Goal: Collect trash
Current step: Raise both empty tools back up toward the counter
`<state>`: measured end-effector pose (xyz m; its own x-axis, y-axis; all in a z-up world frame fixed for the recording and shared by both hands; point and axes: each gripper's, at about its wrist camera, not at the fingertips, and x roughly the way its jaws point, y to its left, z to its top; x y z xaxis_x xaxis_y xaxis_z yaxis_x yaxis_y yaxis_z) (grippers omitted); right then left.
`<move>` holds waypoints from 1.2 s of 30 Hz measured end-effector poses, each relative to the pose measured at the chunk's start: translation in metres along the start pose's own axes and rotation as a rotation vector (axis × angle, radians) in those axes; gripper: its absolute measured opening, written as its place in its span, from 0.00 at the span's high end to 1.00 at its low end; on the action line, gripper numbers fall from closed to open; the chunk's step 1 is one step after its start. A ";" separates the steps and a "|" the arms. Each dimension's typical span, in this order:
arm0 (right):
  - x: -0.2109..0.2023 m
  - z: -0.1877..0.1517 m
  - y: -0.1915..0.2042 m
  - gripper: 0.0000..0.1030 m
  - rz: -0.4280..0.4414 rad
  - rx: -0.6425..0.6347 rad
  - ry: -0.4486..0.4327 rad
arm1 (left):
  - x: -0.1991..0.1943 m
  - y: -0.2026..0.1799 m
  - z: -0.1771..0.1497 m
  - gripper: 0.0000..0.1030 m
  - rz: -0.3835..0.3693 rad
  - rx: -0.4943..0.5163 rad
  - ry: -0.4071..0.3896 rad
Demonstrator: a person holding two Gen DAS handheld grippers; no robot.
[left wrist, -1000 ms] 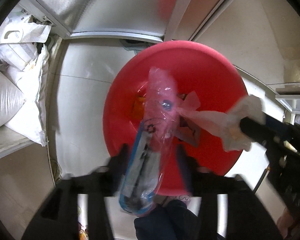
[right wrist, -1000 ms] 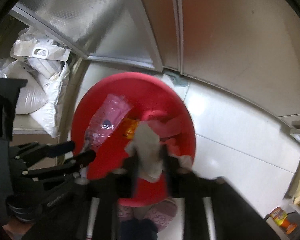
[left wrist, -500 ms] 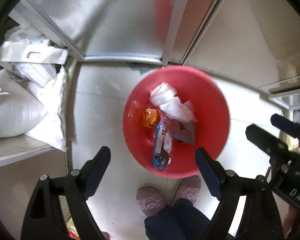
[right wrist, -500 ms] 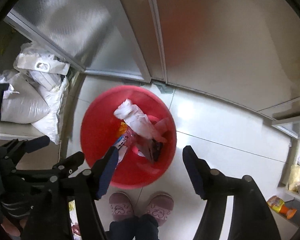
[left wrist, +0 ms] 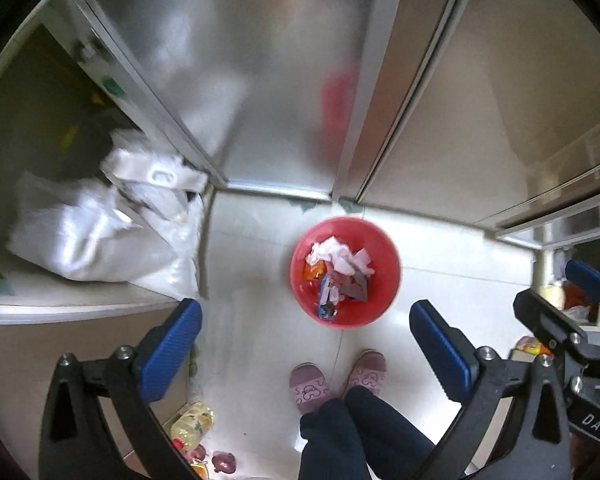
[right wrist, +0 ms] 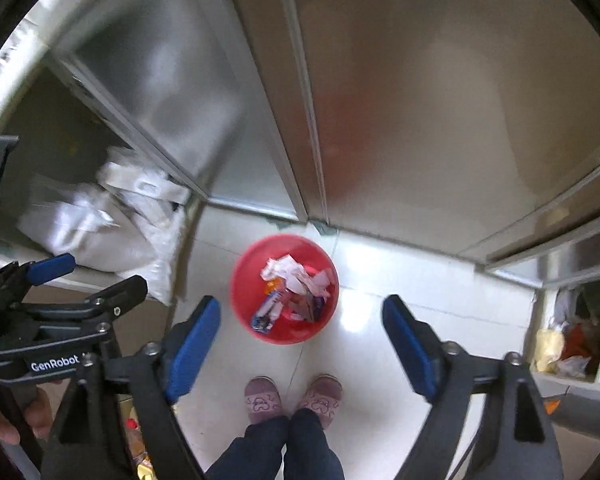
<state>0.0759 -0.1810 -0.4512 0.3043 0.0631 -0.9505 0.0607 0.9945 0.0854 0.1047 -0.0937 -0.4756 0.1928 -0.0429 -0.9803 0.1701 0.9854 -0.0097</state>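
"GenRobot" lettering (right wrist: pixel 55 365) on left tongs (left wrist: pixel 305 322)

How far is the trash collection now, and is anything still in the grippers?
Done: crumpled paper and a wrapper lie in the red basin on the floor. In hand: nothing; the left gripper and the right gripper are both opening, with nothing between their fingers. Possibly left: packets on the floor at lower left, if they count as trash.
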 end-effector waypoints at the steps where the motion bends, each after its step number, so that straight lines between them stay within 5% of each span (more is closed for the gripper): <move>1: -0.016 0.003 0.003 0.07 0.002 -0.007 -0.016 | -0.023 0.002 0.003 0.00 -0.008 -0.008 -0.013; 7: -0.108 0.025 0.026 0.01 0.019 -0.067 -0.092 | -0.140 0.006 0.013 0.00 -0.005 -0.036 -0.113; 16: -0.206 0.057 0.040 0.01 0.085 -0.099 -0.261 | -0.250 0.008 0.022 0.00 0.047 -0.078 -0.249; 26: -0.278 0.093 0.051 0.01 0.150 -0.140 -0.433 | -0.334 0.014 0.041 0.00 0.076 -0.082 -0.382; 36: -0.303 0.141 0.061 0.01 0.206 -0.115 -0.485 | -0.376 0.043 0.086 0.00 0.082 -0.105 -0.473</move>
<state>0.1217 -0.1517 -0.1159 0.7047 0.2393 -0.6680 -0.1432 0.9700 0.1965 0.1231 -0.0495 -0.0909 0.6235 -0.0109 -0.7817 0.0422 0.9989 0.0196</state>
